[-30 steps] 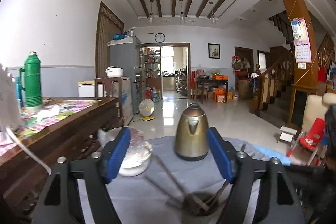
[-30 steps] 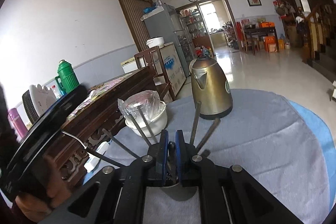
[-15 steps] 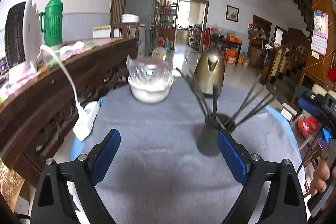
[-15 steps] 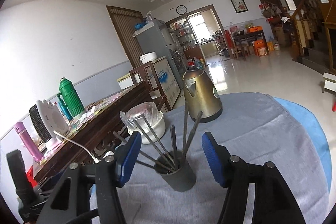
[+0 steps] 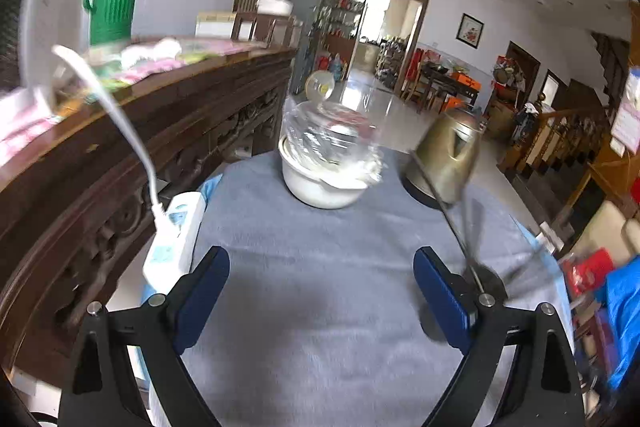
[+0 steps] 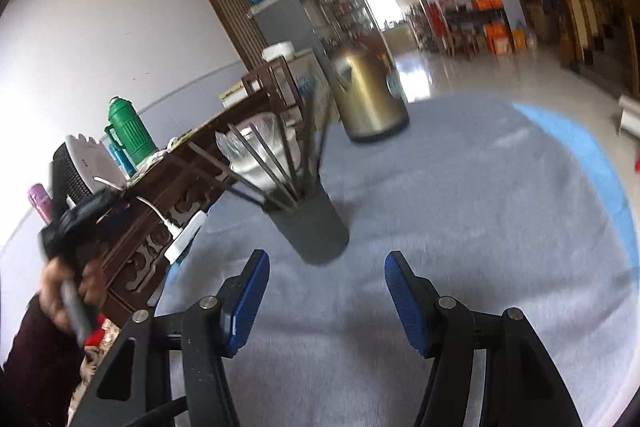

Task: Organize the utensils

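A dark grey holder cup (image 6: 316, 227) stands on the grey table cloth (image 6: 460, 227) with several dark utensils (image 6: 276, 167) sticking out of it, handles up. My right gripper (image 6: 326, 301) is open and empty, just in front of the cup and a little to its right. In the left wrist view the cup (image 5: 486, 277) is half hidden behind my right finger, one utensil (image 5: 448, 211) leaning out. My left gripper (image 5: 322, 293) is open and empty over bare cloth, left of the cup.
A gold kettle (image 6: 368, 95) and a white bowl with clear plastic over it (image 5: 328, 163) stand at the far side of the table. A white power strip (image 5: 172, 241) lies at the left edge. A dark wooden sideboard (image 5: 120, 155) runs along the left.
My right gripper, shut down in the cup among the utensils a second ago, opened and drew back. My left gripper pulled back and swung left, so the cup now sits at its right.
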A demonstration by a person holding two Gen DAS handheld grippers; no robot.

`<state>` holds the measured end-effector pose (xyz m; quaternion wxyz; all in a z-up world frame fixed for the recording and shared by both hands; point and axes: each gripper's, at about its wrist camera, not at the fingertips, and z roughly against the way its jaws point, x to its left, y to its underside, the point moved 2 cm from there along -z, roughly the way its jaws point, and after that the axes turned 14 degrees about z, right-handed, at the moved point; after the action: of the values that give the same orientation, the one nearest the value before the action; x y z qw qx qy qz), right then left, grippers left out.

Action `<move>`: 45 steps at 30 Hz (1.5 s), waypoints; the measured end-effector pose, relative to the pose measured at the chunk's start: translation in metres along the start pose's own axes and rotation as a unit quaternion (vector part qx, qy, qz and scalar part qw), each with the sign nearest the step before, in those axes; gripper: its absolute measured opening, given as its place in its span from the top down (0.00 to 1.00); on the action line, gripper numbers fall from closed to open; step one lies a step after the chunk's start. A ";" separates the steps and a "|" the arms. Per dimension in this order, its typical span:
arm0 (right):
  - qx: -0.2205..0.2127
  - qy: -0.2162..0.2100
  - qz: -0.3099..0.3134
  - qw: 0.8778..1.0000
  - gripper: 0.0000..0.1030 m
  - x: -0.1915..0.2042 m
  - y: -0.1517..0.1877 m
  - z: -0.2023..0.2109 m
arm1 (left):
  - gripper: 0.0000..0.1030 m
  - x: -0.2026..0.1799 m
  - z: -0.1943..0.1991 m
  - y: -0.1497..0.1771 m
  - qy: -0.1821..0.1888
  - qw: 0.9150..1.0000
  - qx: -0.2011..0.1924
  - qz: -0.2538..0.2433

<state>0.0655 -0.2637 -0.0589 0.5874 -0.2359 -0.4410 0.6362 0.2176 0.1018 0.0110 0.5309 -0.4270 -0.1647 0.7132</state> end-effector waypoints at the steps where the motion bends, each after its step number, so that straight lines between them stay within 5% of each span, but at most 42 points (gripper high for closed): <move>1: 0.004 -0.003 -0.005 1.000 0.37 -0.003 0.003 -0.003 | 0.09 0.005 -0.016 -0.011 0.010 1.000 0.015 0.020; 8: 0.030 -0.012 -0.044 0.998 0.37 -0.027 0.008 -0.034 | 0.10 0.006 -0.130 -0.030 0.059 0.981 0.145 0.116; 12: 0.035 -0.005 -0.049 0.998 0.37 -0.036 0.005 -0.046 | 0.11 -0.010 -0.174 -0.024 0.031 0.978 0.174 0.108; 18: 0.043 -0.005 -0.068 0.997 0.37 -0.054 0.006 -0.064 | 0.11 -0.033 -0.223 -0.008 0.067 0.966 0.216 0.123; 27: 0.042 -0.012 -0.071 0.997 0.37 -0.066 0.003 -0.076 | 0.11 -0.030 -0.272 0.025 0.166 0.916 0.265 0.251; 34: 0.041 -0.015 -0.076 0.996 0.37 -0.068 0.003 -0.077 | 0.11 -0.059 -0.276 0.021 0.259 0.890 0.267 0.263; 38: 0.038 -0.012 -0.077 0.996 0.37 -0.069 0.003 -0.073 | 0.11 -0.079 -0.260 0.014 0.302 0.891 0.262 0.213; 45: 0.022 -0.009 -0.077 0.997 0.37 -0.065 -0.004 -0.060 | 0.11 -0.075 -0.231 -0.003 0.297 0.902 0.246 0.196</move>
<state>0.1290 -0.3087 -0.0998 0.6359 -0.1828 -0.4492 0.6003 0.4056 -0.0150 -0.0887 0.4930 -0.4986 0.2679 0.6608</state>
